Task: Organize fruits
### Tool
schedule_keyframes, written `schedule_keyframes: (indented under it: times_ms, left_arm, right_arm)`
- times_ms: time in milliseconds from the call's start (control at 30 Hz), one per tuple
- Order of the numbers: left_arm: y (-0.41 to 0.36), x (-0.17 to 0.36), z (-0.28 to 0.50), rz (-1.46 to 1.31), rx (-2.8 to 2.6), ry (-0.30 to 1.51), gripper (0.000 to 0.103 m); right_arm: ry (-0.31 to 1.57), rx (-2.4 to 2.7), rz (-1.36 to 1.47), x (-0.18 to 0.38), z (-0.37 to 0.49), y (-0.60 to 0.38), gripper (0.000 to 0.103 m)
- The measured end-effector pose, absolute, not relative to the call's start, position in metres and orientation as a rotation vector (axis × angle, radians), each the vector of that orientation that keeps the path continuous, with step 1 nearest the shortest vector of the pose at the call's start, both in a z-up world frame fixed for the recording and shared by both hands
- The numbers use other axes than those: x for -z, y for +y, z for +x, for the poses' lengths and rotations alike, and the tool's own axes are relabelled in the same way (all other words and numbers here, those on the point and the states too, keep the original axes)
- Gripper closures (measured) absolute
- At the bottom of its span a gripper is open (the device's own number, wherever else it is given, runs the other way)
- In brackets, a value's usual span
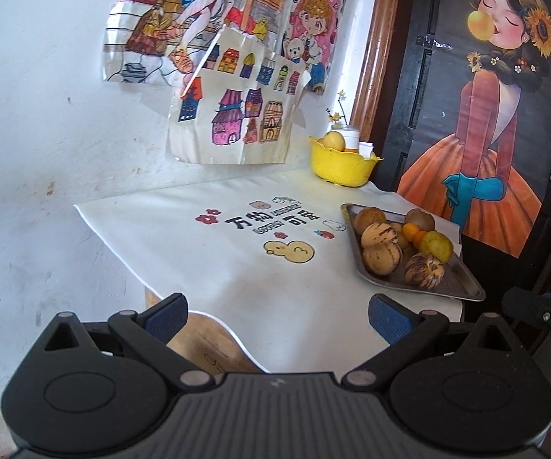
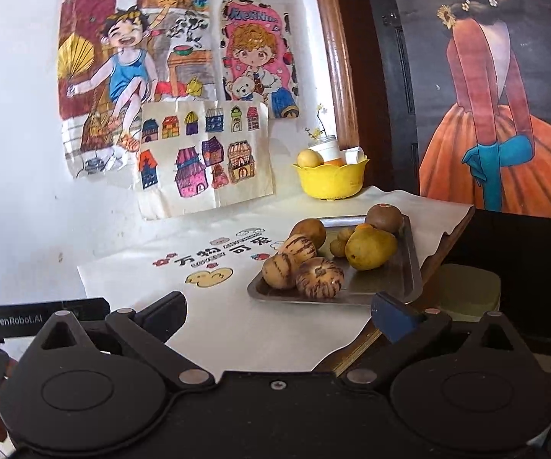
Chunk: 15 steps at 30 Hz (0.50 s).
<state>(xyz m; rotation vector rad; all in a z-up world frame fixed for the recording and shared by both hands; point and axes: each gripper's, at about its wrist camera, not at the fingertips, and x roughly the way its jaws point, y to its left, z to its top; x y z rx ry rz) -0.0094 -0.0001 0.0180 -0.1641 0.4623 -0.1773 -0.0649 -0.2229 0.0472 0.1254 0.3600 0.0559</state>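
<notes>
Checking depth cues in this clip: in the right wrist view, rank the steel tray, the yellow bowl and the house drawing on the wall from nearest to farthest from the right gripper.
1. Steel tray, just ahead of the right gripper, slightly right.
2. Yellow bowl, behind the tray at the table's back.
3. House drawing, on the wall, ahead and left.

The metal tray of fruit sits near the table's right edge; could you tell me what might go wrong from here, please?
1. The metal tray lies close to the table's right edge, so a nudge from the right tongs could push it off.
2. The fruits are round and piled touching; lifting a striped fruit may send neighbours rolling.
3. The yellow bowl already holds things, so an added fruit might sit high and tumble out.
</notes>
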Motion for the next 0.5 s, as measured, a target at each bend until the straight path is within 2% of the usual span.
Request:
schedule_keyframes:
  times_ms: [500]
  left_arm:
    - [0.012, -0.016, -0.012, -0.201, 0.159, 0.467, 0.0]
  right_arm:
    - [0.373, -0.062, 0.104, -0.045, -0.063, -0.215, 0.001]
